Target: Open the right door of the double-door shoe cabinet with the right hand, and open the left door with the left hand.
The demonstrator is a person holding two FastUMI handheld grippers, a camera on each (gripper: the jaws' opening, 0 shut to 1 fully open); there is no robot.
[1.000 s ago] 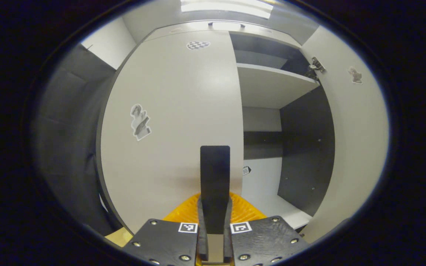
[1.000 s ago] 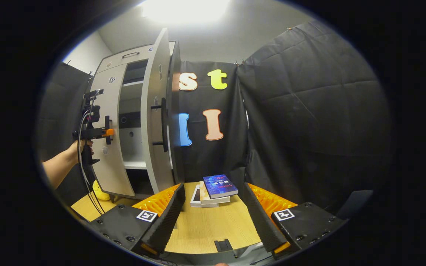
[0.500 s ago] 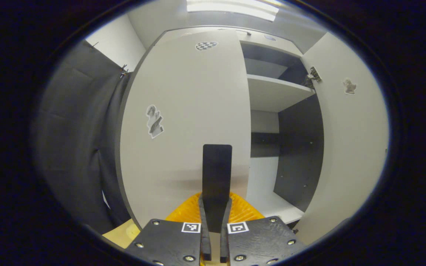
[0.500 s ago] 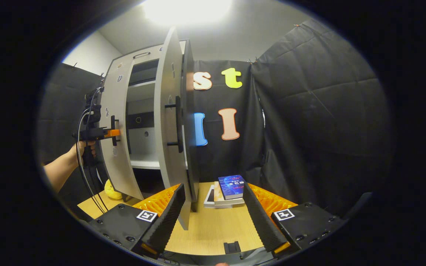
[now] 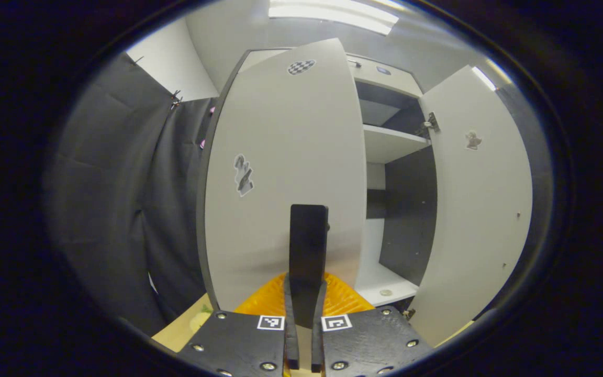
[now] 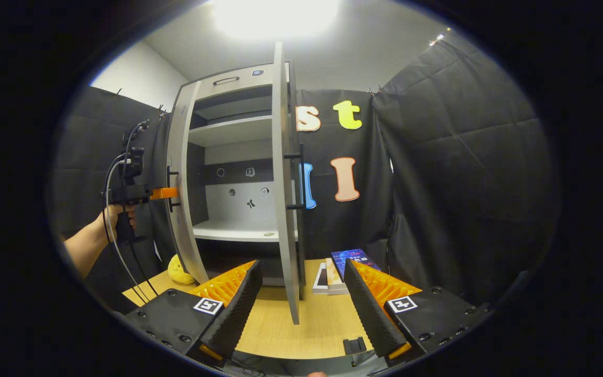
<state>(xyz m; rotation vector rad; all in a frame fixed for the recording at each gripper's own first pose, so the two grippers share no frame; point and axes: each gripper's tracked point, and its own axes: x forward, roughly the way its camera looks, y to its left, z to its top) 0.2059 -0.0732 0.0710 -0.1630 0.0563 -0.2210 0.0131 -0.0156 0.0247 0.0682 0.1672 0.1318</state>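
Left jaws: the left gripper (image 5: 305,293) clamps the black bar handle (image 5: 308,246) of the pale grey left door (image 5: 280,173).
Right jaws: the right gripper (image 6: 301,298) spread wide, holding nothing; the pale grey right door (image 6: 282,178) edge-on at 12 o'clock.

No word or number can be read with certainty. The left door (image 5: 280,173) bears a small checkered sticker (image 5: 301,66) and a grey picture sticker (image 5: 243,175), the right door (image 5: 477,209) another picture sticker (image 5: 472,140), all without lettering. Square black-and-white coded markers (image 5: 270,322) sit on the left gripper (image 5: 305,283) and on the right gripper (image 6: 301,272). The blue book (image 6: 351,256) on the table carries print too small to make out, as are the small stickers (image 6: 249,172) on the cabinet's back panel
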